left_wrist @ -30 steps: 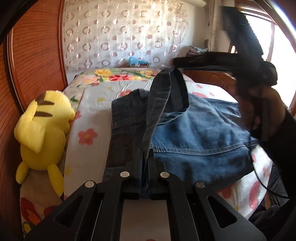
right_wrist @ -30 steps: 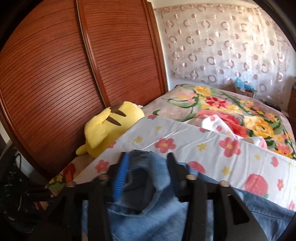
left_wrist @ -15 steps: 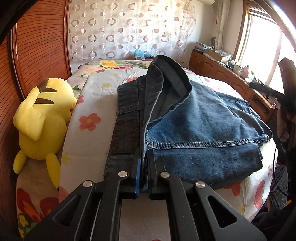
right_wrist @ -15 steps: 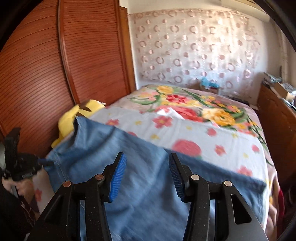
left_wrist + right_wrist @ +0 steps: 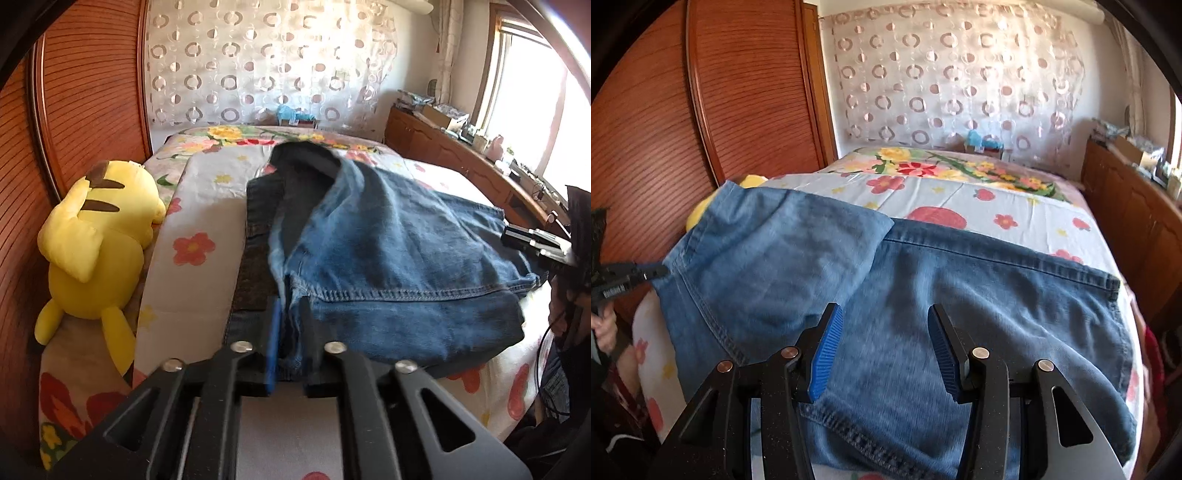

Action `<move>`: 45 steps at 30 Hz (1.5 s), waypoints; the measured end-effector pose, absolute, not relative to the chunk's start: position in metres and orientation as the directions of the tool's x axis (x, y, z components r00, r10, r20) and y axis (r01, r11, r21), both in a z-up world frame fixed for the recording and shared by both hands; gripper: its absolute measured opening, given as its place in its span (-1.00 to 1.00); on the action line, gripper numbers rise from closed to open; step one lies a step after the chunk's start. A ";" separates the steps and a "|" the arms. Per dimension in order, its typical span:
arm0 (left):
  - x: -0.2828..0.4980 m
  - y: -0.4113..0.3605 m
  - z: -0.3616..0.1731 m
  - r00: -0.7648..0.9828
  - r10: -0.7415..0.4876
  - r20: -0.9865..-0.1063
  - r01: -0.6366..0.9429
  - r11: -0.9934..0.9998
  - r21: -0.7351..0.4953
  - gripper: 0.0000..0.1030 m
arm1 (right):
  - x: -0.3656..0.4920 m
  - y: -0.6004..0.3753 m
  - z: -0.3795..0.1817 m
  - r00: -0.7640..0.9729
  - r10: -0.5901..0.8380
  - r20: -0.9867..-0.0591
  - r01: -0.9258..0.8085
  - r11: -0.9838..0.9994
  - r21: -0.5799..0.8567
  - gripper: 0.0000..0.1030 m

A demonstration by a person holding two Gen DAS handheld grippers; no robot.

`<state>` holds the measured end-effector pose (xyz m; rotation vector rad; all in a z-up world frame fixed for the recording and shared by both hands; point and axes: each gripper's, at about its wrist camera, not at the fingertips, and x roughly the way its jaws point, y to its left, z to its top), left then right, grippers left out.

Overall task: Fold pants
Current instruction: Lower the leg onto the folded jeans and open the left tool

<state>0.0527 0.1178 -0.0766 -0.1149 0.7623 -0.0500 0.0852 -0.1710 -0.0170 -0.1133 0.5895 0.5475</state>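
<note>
Blue jeans lie folded on the flowered bed sheet. One upper layer is doubled over and still stands a little raised at its left corner. My left gripper is at that near hem. Its jaws are opening, with the denim hem loose between the fingers. The right wrist view shows this gripper's tip at the raised corner. My right gripper hovers open over the flat denim, nothing between its blue pads. It shows at the right edge in the left wrist view.
A yellow plush toy lies on the bed's left side against the brown slatted wardrobe. A wooden dresser runs along the right of the bed. A circle-patterned curtain hangs behind. A person's hand holds the left gripper.
My right gripper let the denim out of its jaws and drew back to the right side of the bed. The lifted layer has sunk onto the jeans. My left jaws have parted.
</note>
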 end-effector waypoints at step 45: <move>0.047 0.107 -0.059 0.757 -0.084 -0.648 0.012 0.993 -0.116 -0.44 | 0.072 -0.188 -0.049 0.671 0.472 -0.571 -0.504 0.856 0.115 -0.03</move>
